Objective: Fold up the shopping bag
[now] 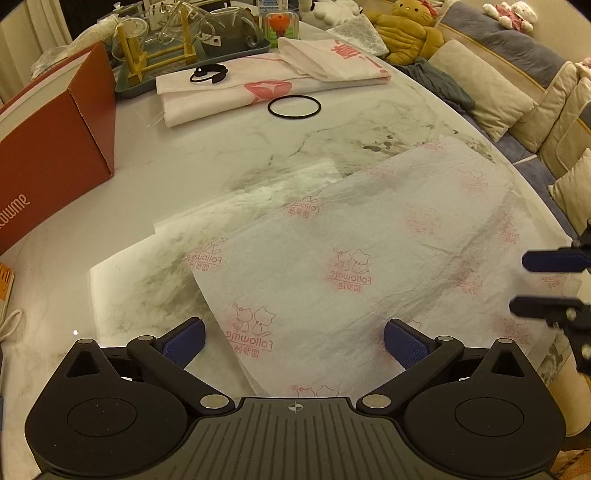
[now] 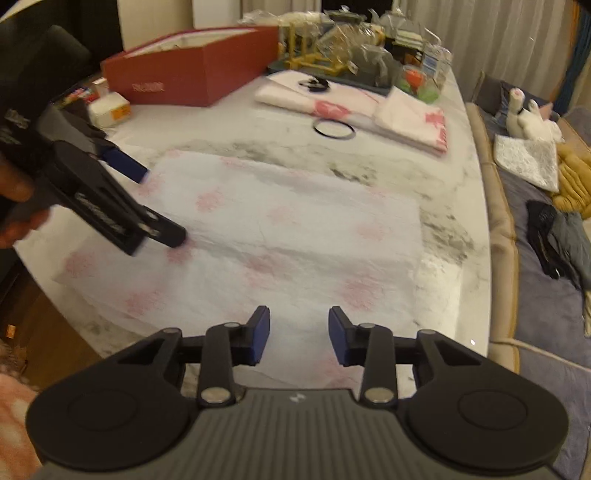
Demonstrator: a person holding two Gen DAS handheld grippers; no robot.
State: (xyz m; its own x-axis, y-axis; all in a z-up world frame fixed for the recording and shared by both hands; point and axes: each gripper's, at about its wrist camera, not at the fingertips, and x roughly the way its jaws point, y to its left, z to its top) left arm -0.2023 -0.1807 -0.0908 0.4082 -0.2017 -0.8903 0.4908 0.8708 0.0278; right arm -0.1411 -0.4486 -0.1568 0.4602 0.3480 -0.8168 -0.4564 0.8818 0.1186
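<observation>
Bag lies flat and spread on the marble desk, unfolded, ready for a first crease. Left claw hangs wide apart over its near edge; right claw is also apart, empty. Beyond lie folded bags, a black ring and a red box, all clear of the fold.

Home living rm: sofa w/ cushions, plush toys, marble table.

Red box at table's far left, black ring just beside folded pink-white cloths, tray w/ glassware behind, cushions right.
</observation>
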